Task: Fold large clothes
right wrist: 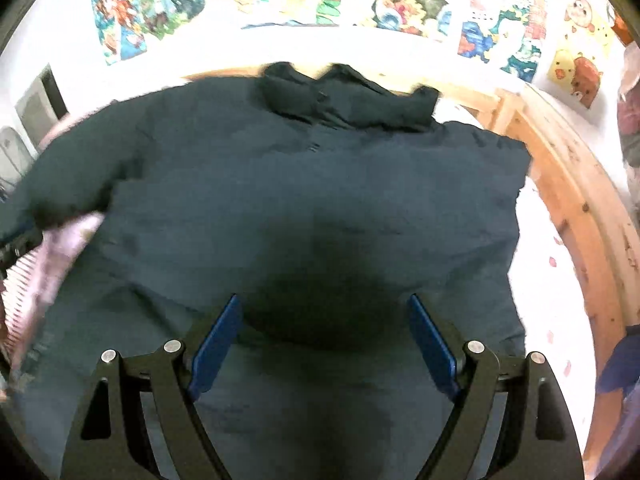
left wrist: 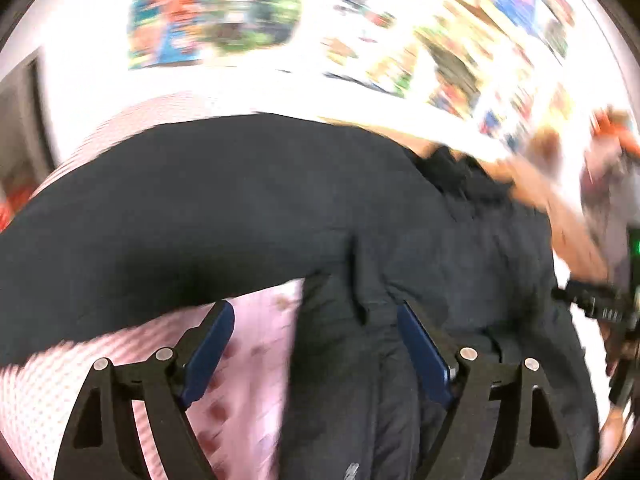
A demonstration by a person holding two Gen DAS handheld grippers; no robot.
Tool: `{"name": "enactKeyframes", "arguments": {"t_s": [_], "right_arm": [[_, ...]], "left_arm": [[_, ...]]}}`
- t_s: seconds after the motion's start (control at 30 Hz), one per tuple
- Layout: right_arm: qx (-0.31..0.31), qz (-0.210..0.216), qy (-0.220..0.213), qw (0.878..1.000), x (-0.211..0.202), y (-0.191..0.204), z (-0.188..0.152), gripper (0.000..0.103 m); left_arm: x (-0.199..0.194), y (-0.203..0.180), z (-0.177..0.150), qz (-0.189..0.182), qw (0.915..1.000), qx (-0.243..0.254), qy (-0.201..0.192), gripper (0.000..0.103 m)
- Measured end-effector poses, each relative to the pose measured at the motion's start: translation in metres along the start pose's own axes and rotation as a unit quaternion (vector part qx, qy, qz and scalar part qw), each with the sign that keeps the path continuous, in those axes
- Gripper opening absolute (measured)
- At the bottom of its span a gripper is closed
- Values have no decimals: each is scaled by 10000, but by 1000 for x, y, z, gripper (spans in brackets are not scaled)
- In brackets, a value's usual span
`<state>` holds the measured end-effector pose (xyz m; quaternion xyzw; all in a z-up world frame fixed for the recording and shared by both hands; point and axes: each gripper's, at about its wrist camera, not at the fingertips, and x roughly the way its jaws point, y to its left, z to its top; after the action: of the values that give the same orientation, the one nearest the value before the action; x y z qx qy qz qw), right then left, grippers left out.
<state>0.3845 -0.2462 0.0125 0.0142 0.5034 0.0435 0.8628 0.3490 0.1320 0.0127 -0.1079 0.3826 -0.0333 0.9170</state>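
Observation:
A large dark jacket (right wrist: 300, 184) lies spread on a pink patterned bed sheet (left wrist: 248, 360), collar (right wrist: 348, 96) at the far end. My right gripper (right wrist: 324, 340) is open and empty, hovering just above the jacket's lower middle. My left gripper (left wrist: 316, 344) is open and empty over the jacket's edge, where a sleeve (left wrist: 180, 220) stretches left across the sheet. The left wrist view is motion-blurred. The other gripper (left wrist: 616, 312) and the person's arm (left wrist: 560, 208) show at the right of the left wrist view.
A wooden bed frame (right wrist: 576, 184) runs along the right side. The white wall behind carries colourful cartoon posters (right wrist: 132, 8). A white sheet area (right wrist: 548, 280) shows right of the jacket. Someone in blue (right wrist: 620, 364) is at the far right edge.

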Motion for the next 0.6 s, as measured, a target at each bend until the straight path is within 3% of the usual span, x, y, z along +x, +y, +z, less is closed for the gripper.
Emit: {"name": "enactKeyframes", "arguments": {"t_s": [0.1, 0.2, 0.47, 0.6], "right_arm": [[159, 540, 80, 9984, -1, 25, 8, 80], [83, 870, 97, 9961, 9, 58, 12, 80], [-1030, 273, -864, 9906, 37, 141, 25, 80], [-1053, 218, -731, 9915, 70, 158, 34, 80]], "left_arm": [[-23, 45, 0, 184, 9953, -889, -331, 87], [-33, 89, -10, 327, 9823, -1714, -687, 87], [-17, 171, -39, 340, 9385, -3234, -1163, 88], [-8, 185, -47, 339, 9251, -3494, -1446, 87]]}}
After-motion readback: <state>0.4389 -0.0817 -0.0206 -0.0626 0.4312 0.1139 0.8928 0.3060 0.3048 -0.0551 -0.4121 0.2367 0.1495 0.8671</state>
